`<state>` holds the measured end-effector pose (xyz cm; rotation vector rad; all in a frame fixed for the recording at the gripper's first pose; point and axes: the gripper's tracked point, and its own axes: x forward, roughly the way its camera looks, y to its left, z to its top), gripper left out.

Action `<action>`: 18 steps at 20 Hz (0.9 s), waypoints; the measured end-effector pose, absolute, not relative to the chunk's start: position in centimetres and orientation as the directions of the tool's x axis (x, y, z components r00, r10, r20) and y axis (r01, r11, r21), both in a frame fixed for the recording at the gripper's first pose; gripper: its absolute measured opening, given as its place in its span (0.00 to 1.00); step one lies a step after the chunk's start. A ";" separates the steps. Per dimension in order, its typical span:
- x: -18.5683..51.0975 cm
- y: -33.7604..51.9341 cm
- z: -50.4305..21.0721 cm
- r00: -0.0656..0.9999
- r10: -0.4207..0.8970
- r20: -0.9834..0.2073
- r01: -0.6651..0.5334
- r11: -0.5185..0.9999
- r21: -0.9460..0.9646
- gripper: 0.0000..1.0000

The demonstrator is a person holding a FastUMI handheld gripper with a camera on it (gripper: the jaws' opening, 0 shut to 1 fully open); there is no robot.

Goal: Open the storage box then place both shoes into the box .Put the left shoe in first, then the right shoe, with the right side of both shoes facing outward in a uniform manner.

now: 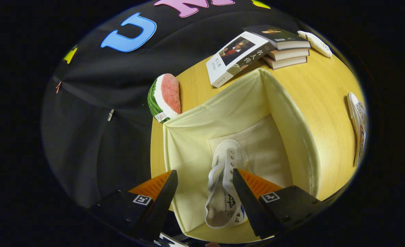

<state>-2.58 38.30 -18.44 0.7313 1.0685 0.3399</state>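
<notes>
This is a staged recording booth arranged like a small home corner, not a real room. A black cloth wall (pixel 96 137) hangs right behind a light wooden table (pixel 312 103), and the table carries ordinary household things: a stack of books (pixel 286 48), one more book (pixel 236 56) leaning on the stack, a watermelon-slice toy (pixel 164 97), an open cream fabric storage box (pixel 223 113) and white canvas shoes (pixel 224 181).
</notes>
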 end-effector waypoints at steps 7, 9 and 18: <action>-2.4 32.8 -11.7 0.589 0.598 -0.543 -0.106 0.724 0.682 0.99; -2.0 28.8 -10.3 0.655 0.565 -0.501 -0.131 0.739 0.661 0.99; -4.4 5.0 -17.3 0.773 0.268 -0.575 0.017 0.897 0.441 0.99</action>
